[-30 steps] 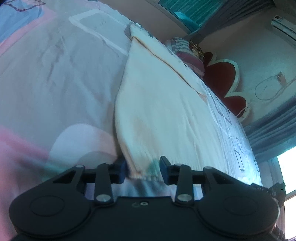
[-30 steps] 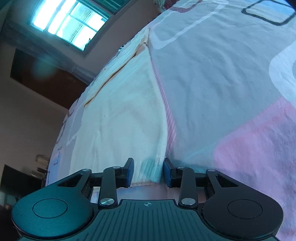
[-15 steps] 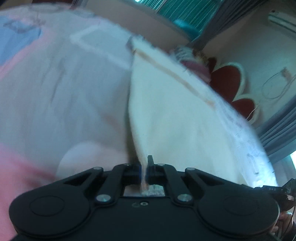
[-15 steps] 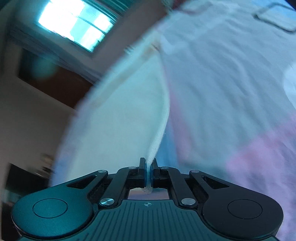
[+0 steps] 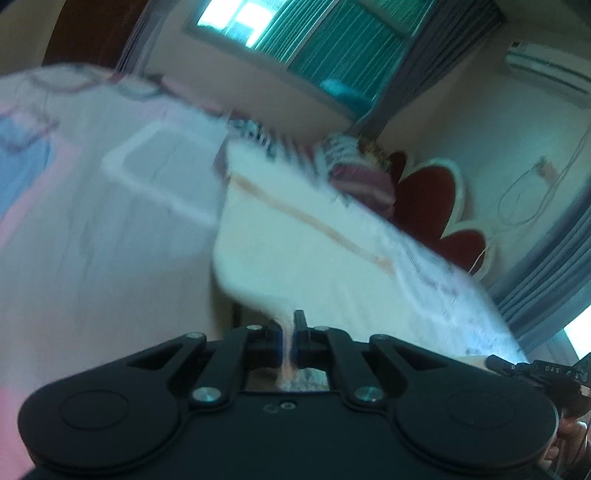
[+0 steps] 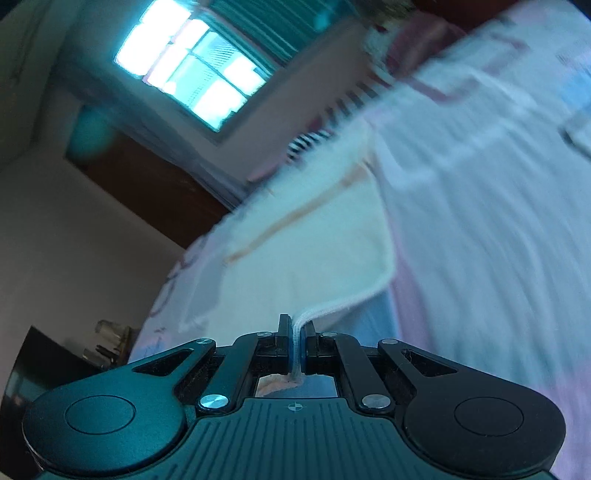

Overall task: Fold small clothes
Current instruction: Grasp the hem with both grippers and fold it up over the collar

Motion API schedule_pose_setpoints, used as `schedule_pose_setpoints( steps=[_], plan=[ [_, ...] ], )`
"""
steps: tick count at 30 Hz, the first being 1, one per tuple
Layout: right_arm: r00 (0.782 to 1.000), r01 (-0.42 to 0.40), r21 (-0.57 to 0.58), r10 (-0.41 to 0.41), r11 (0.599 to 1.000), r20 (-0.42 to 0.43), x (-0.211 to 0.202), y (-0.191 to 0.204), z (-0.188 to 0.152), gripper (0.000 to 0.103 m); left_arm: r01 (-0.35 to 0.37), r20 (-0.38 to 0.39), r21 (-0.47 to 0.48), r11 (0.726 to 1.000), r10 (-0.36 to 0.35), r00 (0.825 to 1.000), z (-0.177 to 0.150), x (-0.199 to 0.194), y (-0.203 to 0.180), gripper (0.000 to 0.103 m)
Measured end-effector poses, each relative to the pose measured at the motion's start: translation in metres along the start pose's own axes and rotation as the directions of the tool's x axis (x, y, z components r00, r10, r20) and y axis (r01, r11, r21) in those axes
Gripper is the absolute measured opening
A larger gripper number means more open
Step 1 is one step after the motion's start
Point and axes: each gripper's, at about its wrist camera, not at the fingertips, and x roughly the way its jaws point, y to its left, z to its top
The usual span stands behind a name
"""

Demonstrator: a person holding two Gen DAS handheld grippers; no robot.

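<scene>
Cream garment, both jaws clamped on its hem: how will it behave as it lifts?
Likely floppy: the cream garment curves down from the right gripper. Probably light, since thin edges carry it at the left gripper. It may drag on the bedsheet.

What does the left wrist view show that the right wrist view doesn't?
Only the left wrist view shows the red flower-shaped headboard, the air conditioner high on the wall, and the left gripper shut on the cloth's hem. Only the right wrist view shows the dark cabinet with clutter on it, and the right gripper shut on the hem. Both show the cream cloth lifted at its near edge, the patterned bedsheet, striped clothes beyond, and a bright window.
</scene>
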Motion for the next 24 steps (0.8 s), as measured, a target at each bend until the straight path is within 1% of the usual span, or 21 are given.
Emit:
schedule_pose_setpoints(
  steps=[1, 4, 8, 10, 13, 16, 18, 22, 24],
  plan=[
    [1.000, 0.004, -0.024, -0.004, 1.000, 0.011, 0.002, 0.009, 0.007, 0.003, 0.004, 0.013, -0.009, 1.000, -0.004, 1.000, 0.007, 0.001, -0.002, 0.003],
    [0.999, 0.018, -0.046, -0.015, 0.999, 0.052, 0.010, 0.026, 0.031, 0.003, 0.009, 0.062, -0.039, 0.999, -0.007, 0.998, 0.030, 0.004, -0.011, 0.003],
    [0.992, 0.031, -0.054, -0.024, 0.998, 0.125, 0.015, 0.043, 0.069, 0.003, 0.033, 0.138, -0.078, 0.996, -0.022, 0.990, 0.073, 0.011, -0.024, 0.003],
    [0.990, 0.027, -0.062, -0.019, 0.998, 0.141, 0.018, 0.051, 0.093, 0.003, 0.035, 0.154, -0.067, 0.997, -0.024, 0.988, 0.098, 0.022, -0.035, 0.003],
    [0.986, 0.021, -0.073, -0.009, 0.997, 0.165, 0.028, 0.065, 0.131, 0.003, 0.012, 0.171, -0.014, 1.000, -0.009, 0.985, 0.132, 0.039, -0.051, 0.003],
    [0.986, 0.042, -0.078, -0.029, 0.996, 0.166, 0.051, 0.070, 0.169, 0.003, -0.015, 0.168, 0.010, 1.000, 0.013, 0.986, 0.156, 0.067, -0.056, 0.003],
    [0.986, 0.056, -0.069, -0.045, 0.996, 0.159, 0.075, 0.064, 0.190, 0.003, -0.028, 0.153, -0.001, 1.000, 0.027, 0.988, 0.166, 0.094, -0.052, 0.003],
    [0.989, 0.095, -0.030, -0.091, 0.995, 0.117, 0.131, 0.028, 0.214, 0.003, -0.053, 0.095, -0.032, 0.998, 0.056, 0.994, 0.175, 0.153, -0.032, 0.003],
    [0.990, 0.113, -0.020, -0.111, 0.993, 0.087, 0.159, 0.008, 0.220, 0.003, -0.076, 0.063, -0.034, 0.997, 0.078, 0.995, 0.178, 0.181, -0.022, 0.003]
  ],
)
